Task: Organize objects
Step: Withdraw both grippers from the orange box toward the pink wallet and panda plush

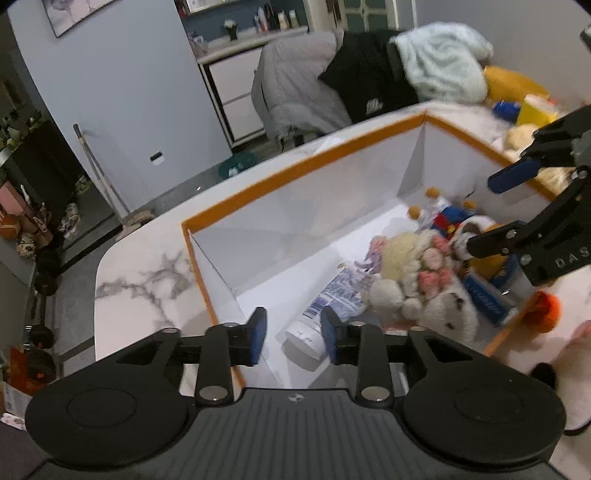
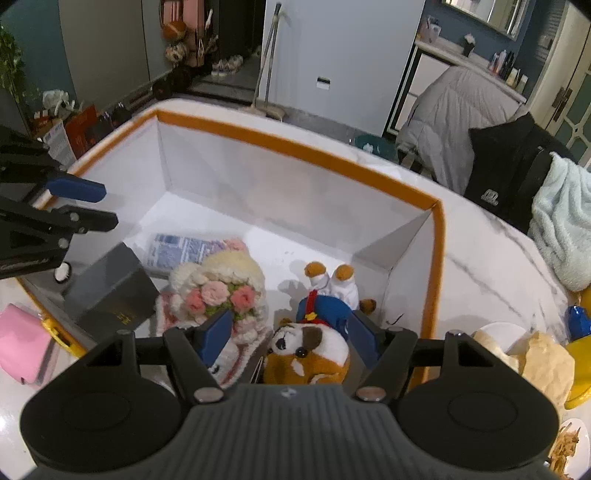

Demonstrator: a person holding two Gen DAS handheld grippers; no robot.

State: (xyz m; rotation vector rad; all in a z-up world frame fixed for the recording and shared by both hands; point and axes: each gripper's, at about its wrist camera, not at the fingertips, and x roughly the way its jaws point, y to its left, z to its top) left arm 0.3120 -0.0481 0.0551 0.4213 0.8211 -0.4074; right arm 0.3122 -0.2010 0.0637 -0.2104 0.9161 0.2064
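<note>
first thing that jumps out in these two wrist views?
The big white box with the orange rim on the marble table, with toys piled at one end: a crocheted doll with pink flowers beside a brown-and-white plush dog. Both grippers, left and right, hover open over it, holding nothing.

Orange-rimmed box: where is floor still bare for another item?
Bare floor in the box runs along its far wall, beyond the tube and crocheted doll. The near end is crowded: doll, plush dog, grey box.

Lived-in home: marble table (image 2: 480,266), jackets (image 1: 295,85) over chairs, shoes (image 2: 227,66) by door, toiletries shelf (image 1: 273,18).
</note>
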